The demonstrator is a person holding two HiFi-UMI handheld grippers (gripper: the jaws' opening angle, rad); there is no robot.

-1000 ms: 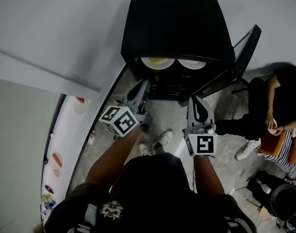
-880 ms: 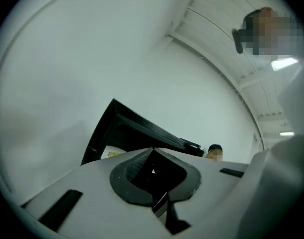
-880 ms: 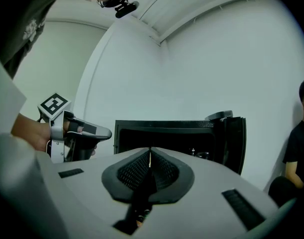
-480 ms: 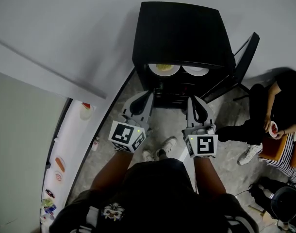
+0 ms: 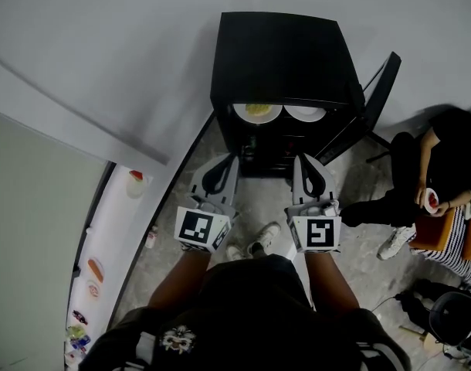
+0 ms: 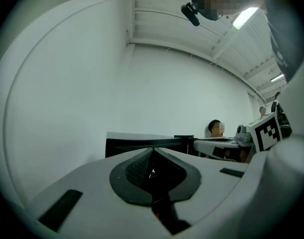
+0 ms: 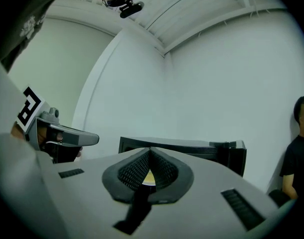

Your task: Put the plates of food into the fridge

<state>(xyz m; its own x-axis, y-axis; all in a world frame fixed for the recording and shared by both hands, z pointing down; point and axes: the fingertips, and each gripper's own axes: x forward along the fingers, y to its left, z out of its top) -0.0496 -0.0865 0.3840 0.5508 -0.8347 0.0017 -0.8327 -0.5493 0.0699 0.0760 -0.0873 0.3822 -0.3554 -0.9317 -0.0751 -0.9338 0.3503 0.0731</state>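
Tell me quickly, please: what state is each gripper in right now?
Left gripper: closed, holding nothing.
Right gripper: closed, holding nothing.

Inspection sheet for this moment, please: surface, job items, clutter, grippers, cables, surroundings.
Surface: grey floor, the person's shoes on it.
Job's things: black fridge, door open; two plates on its top shelf, yellow-food plate left, second plate right.
Clutter: white counter at left with a red-topped cup and small items.
Grippers: left gripper and right gripper, jaws shut, empty, short of the fridge.
Cables: nothing seen.
Surroundings: white wall; seated person at right.
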